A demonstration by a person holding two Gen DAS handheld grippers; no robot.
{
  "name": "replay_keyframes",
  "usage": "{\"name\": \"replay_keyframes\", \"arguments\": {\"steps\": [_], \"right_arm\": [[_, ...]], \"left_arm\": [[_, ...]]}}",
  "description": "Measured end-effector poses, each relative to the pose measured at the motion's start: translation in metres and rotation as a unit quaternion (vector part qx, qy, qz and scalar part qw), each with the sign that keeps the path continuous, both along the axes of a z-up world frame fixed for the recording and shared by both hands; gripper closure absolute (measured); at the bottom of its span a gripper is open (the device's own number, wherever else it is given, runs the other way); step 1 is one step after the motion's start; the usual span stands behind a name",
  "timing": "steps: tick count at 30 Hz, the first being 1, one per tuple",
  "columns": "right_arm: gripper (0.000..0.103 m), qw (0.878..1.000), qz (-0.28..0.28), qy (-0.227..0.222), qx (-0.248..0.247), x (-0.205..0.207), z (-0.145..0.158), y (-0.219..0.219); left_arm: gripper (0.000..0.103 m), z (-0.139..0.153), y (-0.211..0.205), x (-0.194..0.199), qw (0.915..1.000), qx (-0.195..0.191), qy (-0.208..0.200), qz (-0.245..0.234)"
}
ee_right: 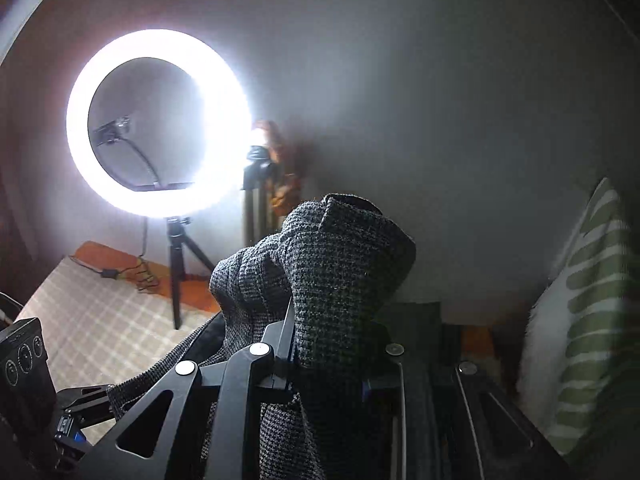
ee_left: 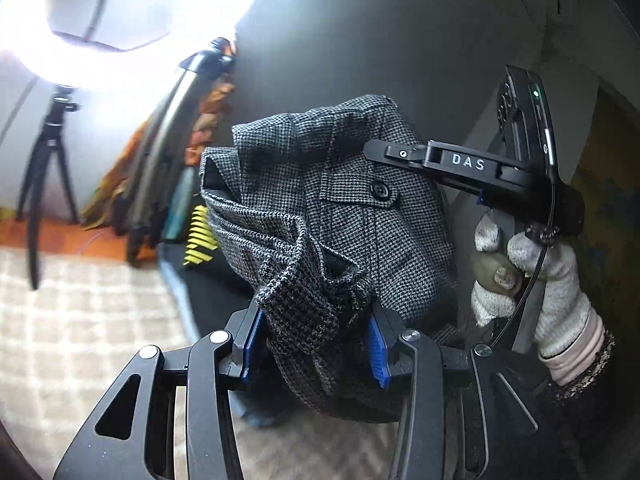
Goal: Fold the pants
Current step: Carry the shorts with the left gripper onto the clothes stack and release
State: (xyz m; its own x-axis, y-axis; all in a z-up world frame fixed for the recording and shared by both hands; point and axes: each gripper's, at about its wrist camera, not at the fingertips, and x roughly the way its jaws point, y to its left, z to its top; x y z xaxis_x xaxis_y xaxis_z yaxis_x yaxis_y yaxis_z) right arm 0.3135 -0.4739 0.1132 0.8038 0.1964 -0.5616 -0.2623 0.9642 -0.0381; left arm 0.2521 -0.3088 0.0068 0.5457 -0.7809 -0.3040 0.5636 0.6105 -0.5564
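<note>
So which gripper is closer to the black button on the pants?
The right one, as far as this view shows. The right gripper grips the pants just above the black button. The left gripper pinches a bunched fold lower down, farther from it.

Grey-black houndstooth is noted on the pants (ee_left: 352,208); blue pads (ee_left: 378,354) at lower centre; green-and-white stripes on the pillow (ee_right: 588,320), right.
</note>
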Motion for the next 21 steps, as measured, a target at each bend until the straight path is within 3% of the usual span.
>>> {"name": "replay_keyframes", "arguments": {"steps": [5,10,15,20,21], "right_arm": [[0.082,1.0,0.01,0.016,-0.01,0.041,-0.023,-0.023],[0.082,0.999,0.024,0.044,-0.011,0.075,-0.062,-0.034],[0.079,0.996,0.004,0.077,0.035,0.109,-0.103,-0.06],[0.046,0.994,-0.037,0.092,0.044,0.123,-0.116,-0.075],[0.044,0.993,-0.051,0.093,0.046,0.123,-0.115,-0.079]], "left_arm": [[0.061,-0.02,-0.028,0.02,0.9998,-0.001,0.013,0.015],[0.061,-0.053,-0.053,0.042,0.9984,0.022,0.038,0.036],[0.06,-0.074,-0.047,0.036,0.9961,0.027,0.061,0.058],[0.053,-0.074,-0.033,0.021,0.9944,0.033,0.074,0.068],[0.053,-0.072,-0.029,0.018,0.9941,0.035,0.073,0.072]]}}
